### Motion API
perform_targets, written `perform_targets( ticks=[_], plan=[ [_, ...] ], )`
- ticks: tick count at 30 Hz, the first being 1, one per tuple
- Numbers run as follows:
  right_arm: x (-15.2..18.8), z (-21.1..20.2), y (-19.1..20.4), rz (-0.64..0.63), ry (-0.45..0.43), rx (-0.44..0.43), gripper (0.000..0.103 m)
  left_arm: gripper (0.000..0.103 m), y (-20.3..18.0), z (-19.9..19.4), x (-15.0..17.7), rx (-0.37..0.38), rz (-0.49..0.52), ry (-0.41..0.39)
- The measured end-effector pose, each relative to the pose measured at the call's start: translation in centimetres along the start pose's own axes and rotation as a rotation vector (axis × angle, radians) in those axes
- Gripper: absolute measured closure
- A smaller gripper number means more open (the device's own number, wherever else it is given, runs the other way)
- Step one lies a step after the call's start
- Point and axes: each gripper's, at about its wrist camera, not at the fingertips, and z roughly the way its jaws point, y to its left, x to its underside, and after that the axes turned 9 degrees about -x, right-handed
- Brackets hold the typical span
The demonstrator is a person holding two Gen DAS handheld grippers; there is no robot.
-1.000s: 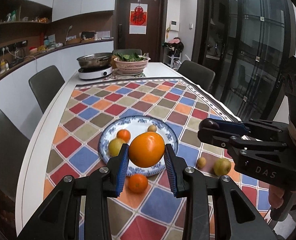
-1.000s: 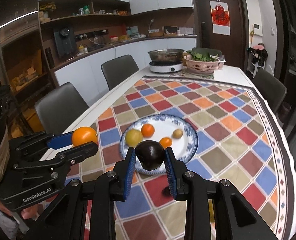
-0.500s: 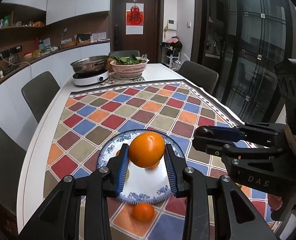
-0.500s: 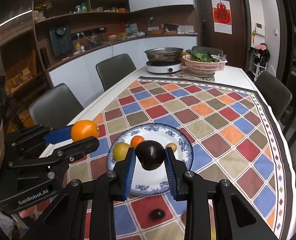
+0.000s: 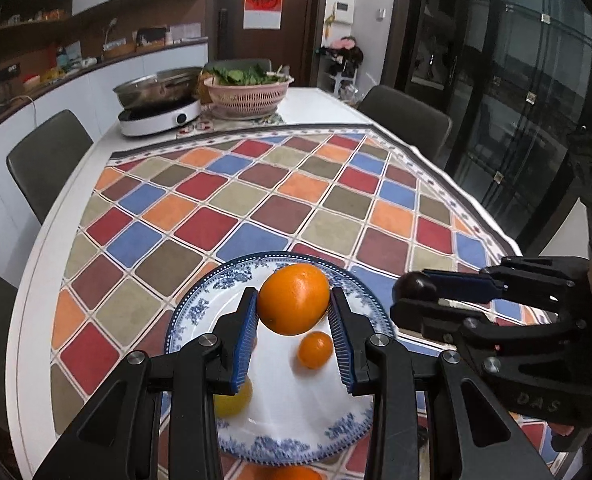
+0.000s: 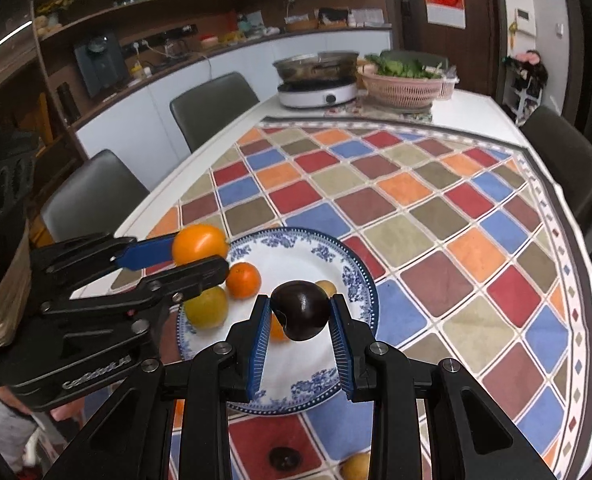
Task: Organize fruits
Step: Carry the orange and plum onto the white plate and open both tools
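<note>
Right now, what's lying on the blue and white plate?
On the plate: a small orange, a yellow-green fruit and a small tan fruit. Another orange piece is mostly hidden behind the right hand-held gripper.

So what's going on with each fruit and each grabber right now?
Left gripper: shut on the big orange.
Big orange: held up over the plate.
Right gripper: shut on the dark plum.
Dark plum: held up over the plate.
Plate: flat on the checked tablecloth, fruit in it.
Small orange: resting on the plate.
Yellow fruit: resting on the plate.
</note>
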Motion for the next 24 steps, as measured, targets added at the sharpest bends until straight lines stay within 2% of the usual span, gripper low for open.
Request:
perform_targets(
  ticks=[13, 22, 24],
  plan=[
    [-0.2, 5.5, -2.5, 0.028, 0.139, -0.012, 0.072, 0.068, 0.2, 7.0, -0.7, -0.045, 0.012, 0.147],
    [0.2, 7.5, -4.5, 0.099, 0.175, -0.047, 0.072, 0.067, 0.2, 8.9, -0.6, -0.059, 0.023, 0.202],
    [0.3, 7.7, -4.7, 0.109, 0.175, -0.054, 0.072, 0.064, 0.1, 8.9, -0.6, -0.067, 0.028, 0.206]
  ],
)
